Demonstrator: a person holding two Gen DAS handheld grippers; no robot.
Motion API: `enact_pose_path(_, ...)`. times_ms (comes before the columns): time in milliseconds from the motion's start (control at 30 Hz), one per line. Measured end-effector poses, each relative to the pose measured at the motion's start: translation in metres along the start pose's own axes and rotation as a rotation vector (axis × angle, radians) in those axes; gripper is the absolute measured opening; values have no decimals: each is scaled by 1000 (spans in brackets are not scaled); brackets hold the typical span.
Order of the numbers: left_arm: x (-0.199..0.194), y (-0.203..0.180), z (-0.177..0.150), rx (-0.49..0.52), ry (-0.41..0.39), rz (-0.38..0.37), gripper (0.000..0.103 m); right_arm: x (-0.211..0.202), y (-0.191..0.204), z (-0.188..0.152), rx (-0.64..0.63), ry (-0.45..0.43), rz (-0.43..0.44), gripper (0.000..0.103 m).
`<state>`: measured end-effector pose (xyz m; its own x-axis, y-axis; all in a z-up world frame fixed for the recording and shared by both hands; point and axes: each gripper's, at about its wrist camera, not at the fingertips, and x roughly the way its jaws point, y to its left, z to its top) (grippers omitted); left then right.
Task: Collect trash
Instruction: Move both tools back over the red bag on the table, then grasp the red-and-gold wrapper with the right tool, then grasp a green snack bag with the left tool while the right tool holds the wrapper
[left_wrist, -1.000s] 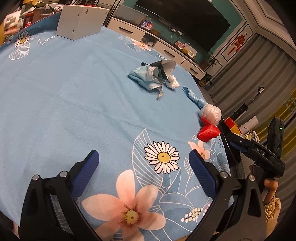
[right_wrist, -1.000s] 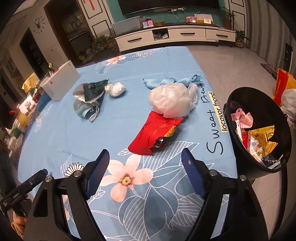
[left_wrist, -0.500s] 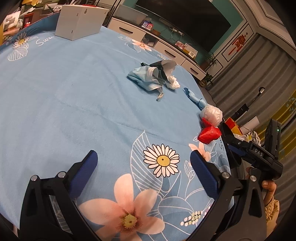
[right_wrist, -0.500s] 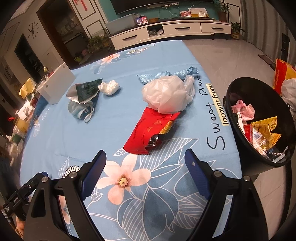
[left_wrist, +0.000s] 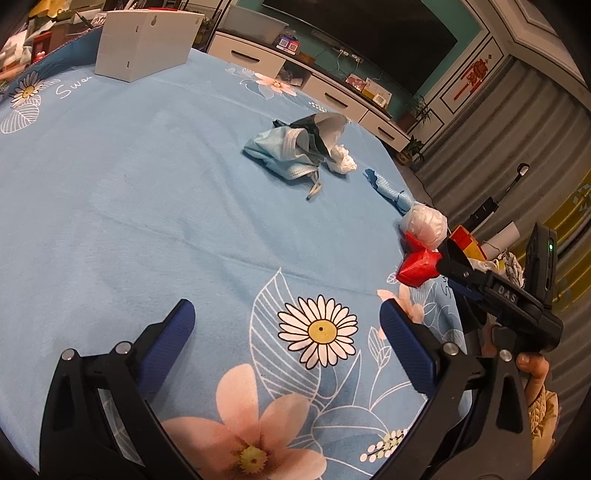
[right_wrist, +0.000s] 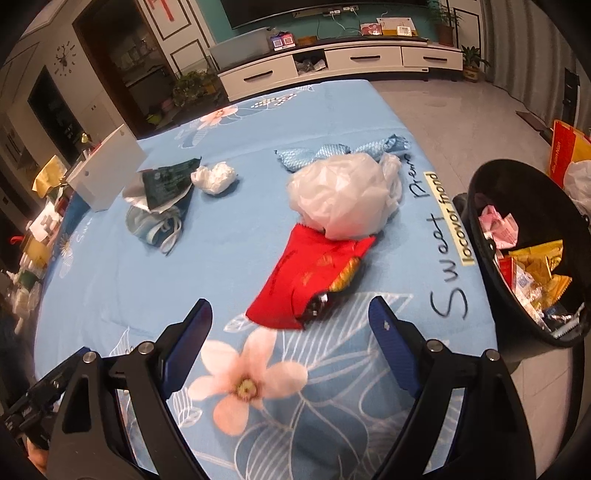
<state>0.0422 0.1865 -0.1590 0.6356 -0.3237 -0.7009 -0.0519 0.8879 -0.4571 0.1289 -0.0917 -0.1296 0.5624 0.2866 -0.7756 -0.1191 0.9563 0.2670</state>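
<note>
Right wrist view: the right gripper (right_wrist: 290, 325) gapes wide just short of the crumpled red foil wrapper (right_wrist: 306, 275), lined up to straddle it. The round black plastic bin (right_wrist: 524, 206) waits beside that wrapper for drops, while the left gripper (left_wrist: 286, 325), equally wide and empty, hovers well away from it.

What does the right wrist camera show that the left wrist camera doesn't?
Only the right wrist view shows the black bin, with wrappers inside, beside the table. Only the left wrist view shows the right claw at the red wrapper. Both show the red wrapper, the white bag, the mask, the tissue and the white box.
</note>
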Motion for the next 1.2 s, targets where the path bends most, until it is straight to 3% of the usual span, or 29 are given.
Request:
enact_pose_path(200,5,-3,2,7,10,9,100,19,2,11,-1,-9,-22,81)
enact_pose_path(300,9,-4,4,9,14,14,100,26,4,12,-25,7,-21,65)
enact_pose_path(367,10,-4,4,10,16,15,100,29,7,10,-54,18,-13,39)
enact_pose_path(533,14,-5,6,13,22,16,100,19,21,5,-129,-18,29,19)
enact_pose_path(800,10,-21,43,48,-72,-21,100,-30,47,3,-231,-155,235,18)
enact_pose_path(1033,30,-48,99,129,-157,-32,100,-34,36,9,-222,-168,236,18)
enact_pose_path(1200,63,-56,128,161,-142,-3,100,-29,22,9,-188,-156,230,19)
